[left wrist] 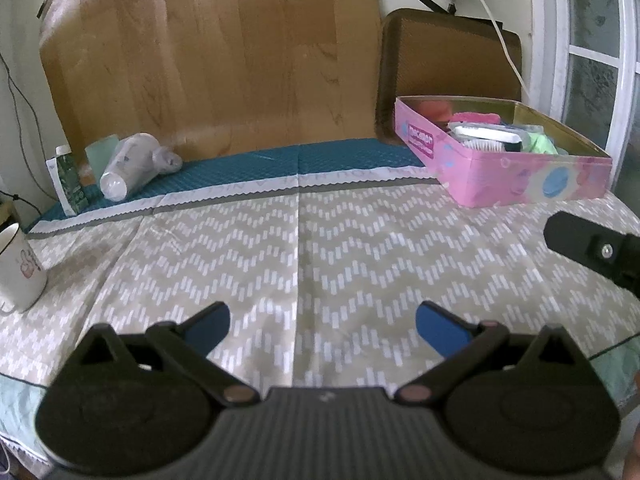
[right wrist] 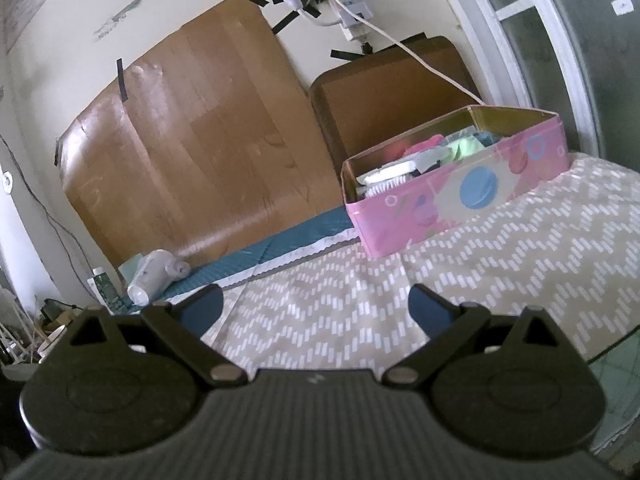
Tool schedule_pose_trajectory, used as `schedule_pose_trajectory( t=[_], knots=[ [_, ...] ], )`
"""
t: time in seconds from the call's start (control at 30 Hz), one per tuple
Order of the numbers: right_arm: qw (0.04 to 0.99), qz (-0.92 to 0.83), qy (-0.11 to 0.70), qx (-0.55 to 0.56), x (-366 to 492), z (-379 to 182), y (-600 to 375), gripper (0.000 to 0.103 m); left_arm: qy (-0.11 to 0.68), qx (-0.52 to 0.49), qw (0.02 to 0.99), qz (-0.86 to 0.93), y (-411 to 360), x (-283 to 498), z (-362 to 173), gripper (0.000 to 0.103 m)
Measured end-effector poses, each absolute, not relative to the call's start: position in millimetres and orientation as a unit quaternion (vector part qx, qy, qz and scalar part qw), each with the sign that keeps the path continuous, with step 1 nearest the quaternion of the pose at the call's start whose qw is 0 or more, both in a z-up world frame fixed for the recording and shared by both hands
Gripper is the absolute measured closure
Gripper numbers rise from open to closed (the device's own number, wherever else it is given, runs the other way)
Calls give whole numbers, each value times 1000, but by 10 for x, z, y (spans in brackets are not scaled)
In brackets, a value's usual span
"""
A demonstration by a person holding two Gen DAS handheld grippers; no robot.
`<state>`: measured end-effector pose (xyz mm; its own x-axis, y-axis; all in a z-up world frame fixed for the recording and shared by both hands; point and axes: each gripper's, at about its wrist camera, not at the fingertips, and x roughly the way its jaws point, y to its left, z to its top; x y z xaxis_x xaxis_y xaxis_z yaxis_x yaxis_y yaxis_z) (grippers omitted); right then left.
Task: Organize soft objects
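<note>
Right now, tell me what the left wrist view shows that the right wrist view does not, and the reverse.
Only the left wrist view shows the mug at the table's left edge and the right tongs coming in from the side. Only the right wrist view shows the power strip on the wall. Both show the pink tin filled with items, the fallen bottle, the tablecloth, and open, empty tongs up front: left tongs.

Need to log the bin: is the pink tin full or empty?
Partly full: the pink tin has no lid and holds a brush and soft items.
</note>
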<state>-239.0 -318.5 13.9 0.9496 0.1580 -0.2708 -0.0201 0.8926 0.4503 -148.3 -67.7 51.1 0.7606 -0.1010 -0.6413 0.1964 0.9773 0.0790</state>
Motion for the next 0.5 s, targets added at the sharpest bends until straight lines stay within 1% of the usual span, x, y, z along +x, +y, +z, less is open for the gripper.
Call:
schedule_pose_trajectory(
  t=[0.5],
  knots=[
    [961,49,155,225,-2386,124,-3180,2,335,72,935,-88,-694,-1513,498,0]
  ],
)
